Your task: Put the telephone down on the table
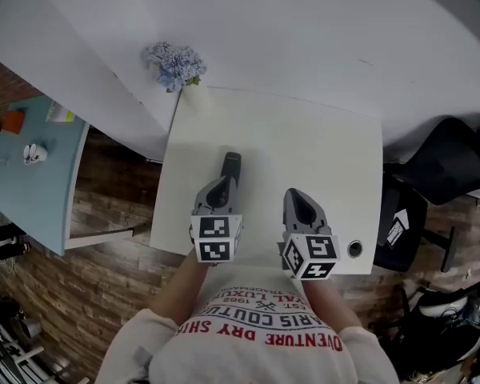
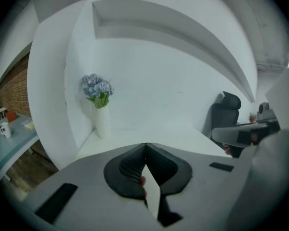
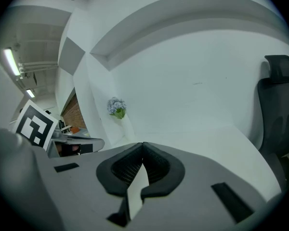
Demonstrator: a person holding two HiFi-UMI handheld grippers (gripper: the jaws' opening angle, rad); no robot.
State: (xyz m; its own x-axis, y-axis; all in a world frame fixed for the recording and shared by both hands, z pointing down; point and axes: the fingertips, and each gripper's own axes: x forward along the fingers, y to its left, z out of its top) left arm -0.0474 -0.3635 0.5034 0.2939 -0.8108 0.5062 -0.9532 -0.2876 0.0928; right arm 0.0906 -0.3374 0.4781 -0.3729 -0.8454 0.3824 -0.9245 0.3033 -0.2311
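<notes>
Dark telephone handset [image 1: 231, 166] lying on white counter [image 1: 320, 150], just ahead of left gripper [image 2: 145, 146], jaws pressed together, empty, right gripper [image 3: 143, 145] jaws likewise closed, vase of blue flowers [image 1: 176, 64] at the far corner

The left claw [image 1: 222, 186] hides the near end of the telephone [image 1: 231, 166], whose details are too small to tell.

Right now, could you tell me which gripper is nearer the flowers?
The left gripper, on the side of the white table where the flowers stand; the right gripper sits farther across.
</notes>
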